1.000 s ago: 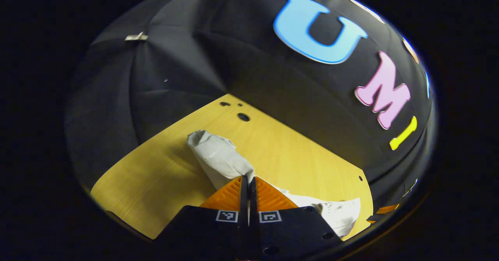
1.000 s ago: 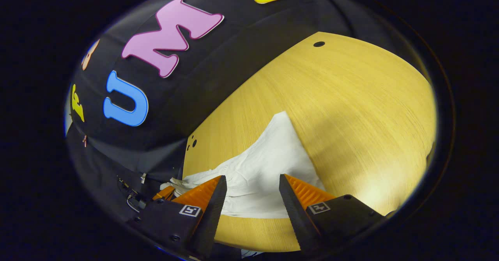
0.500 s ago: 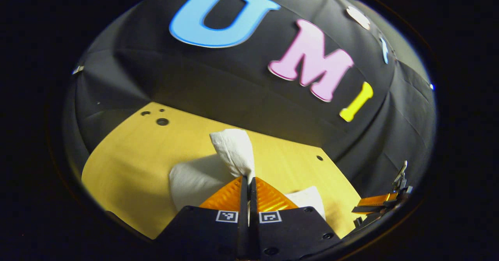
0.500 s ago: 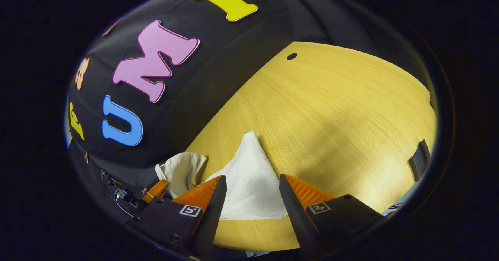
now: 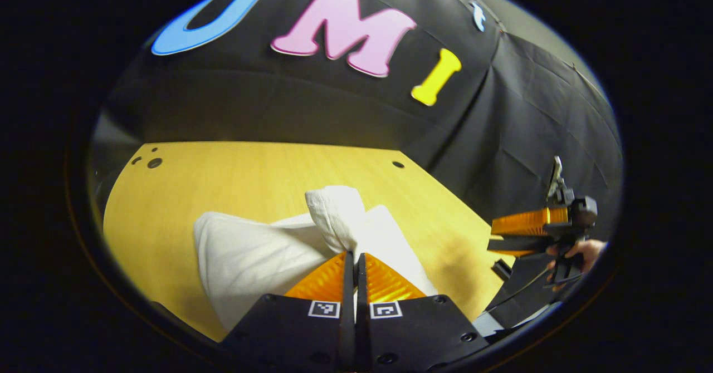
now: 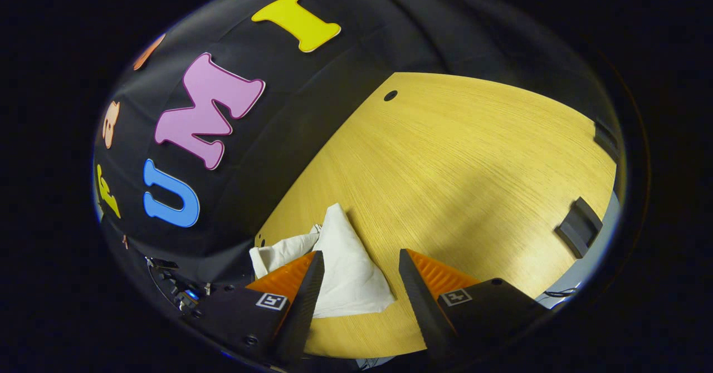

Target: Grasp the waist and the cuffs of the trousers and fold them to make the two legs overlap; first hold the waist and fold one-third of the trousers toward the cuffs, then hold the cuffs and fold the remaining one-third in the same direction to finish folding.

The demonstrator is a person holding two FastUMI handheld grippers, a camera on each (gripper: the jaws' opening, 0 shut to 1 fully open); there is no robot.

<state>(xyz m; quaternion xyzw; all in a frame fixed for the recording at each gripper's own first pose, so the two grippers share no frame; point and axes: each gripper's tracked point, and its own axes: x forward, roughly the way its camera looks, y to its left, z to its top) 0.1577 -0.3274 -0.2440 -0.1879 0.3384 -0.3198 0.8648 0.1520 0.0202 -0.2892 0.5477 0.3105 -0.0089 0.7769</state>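
Swinging round since a second ago, the left gripper (image 5: 354,257) in the left gripper view keeps its fingers pinched on a bunched end of the white trousers (image 5: 250,256), which lie on the table (image 5: 234,167); lay that end down flat and square before releasing. In the right gripper view, the right gripper (image 6: 356,261) hangs wide open, empty, above the crumpled trousers (image 6: 348,273).

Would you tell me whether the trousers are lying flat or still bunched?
Bunched: the trousers lie in overlapping layers on the table, one end lifted, pinched in the left tool.
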